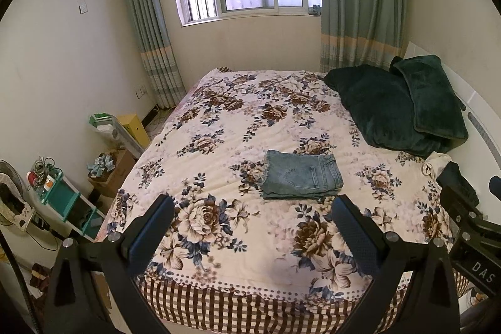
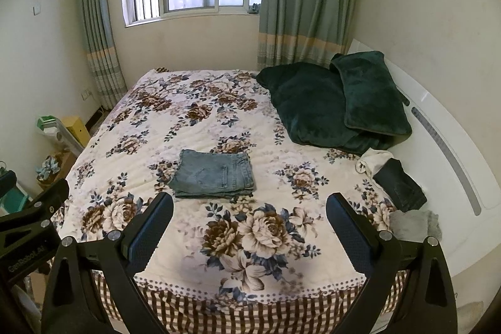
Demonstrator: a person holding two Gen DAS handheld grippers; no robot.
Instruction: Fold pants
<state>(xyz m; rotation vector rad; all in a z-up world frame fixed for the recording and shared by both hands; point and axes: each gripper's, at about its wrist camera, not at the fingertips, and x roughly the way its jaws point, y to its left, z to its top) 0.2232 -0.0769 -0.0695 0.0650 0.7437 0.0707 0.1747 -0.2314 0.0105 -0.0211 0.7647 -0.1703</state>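
A pair of light blue jeans [image 1: 302, 176] lies folded into a small flat rectangle on the floral bedspread [image 1: 219, 121], a little right of the bed's middle; it also shows in the right wrist view [image 2: 216, 174]. My left gripper [image 1: 252, 205] is open and empty, held above the bed's near edge, short of the jeans. My right gripper [image 2: 249, 204] is open and empty too, just in front of the jeans. Part of the right gripper shows at the right edge of the left wrist view [image 1: 469, 218].
Two dark green pillows [image 2: 332, 102] lie at the bed's far right by the white headboard [image 2: 444, 146]. Dark pants [image 2: 399, 185], a white cloth [image 2: 372, 163] and a grey cloth [image 2: 413, 223] lie at the right edge. Boxes and a teal shelf [image 1: 62, 196] stand on the floor left.
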